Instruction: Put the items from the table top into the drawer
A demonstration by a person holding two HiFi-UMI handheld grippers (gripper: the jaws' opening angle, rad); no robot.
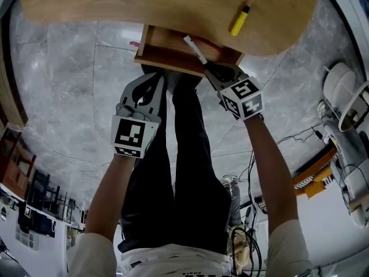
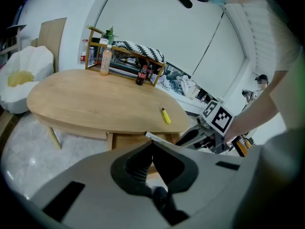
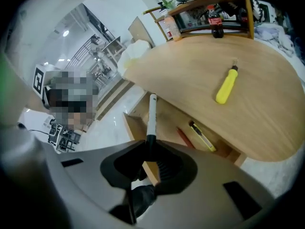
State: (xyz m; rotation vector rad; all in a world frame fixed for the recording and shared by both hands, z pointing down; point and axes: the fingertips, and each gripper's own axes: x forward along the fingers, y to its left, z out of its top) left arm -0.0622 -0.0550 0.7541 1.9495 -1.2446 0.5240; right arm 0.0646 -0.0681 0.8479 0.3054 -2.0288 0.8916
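The right gripper (image 3: pixel 149 148) has its jaws clenched on a white pen with a black end (image 3: pixel 152 117), held above the open wooden drawer (image 3: pixel 135 124). The left gripper (image 2: pixel 152 145) has its jaws pressed together, empty. A yellow-handled tool (image 3: pixel 226 86) lies on the oval wooden counter (image 3: pixel 190 63).

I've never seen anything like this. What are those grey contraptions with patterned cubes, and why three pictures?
No robot here: a person holds a two-jaw gripper in each hand; the cubes are part of them. One picture comes from a camera on the person's head, looking down; the others from a camera on each gripper. The right gripper is shut on a white marker over the open drawer under the wooden table. The left gripper is shut and empty. A yellow screwdriver lies on the table; a utility knife and a red pen lie in the drawer.
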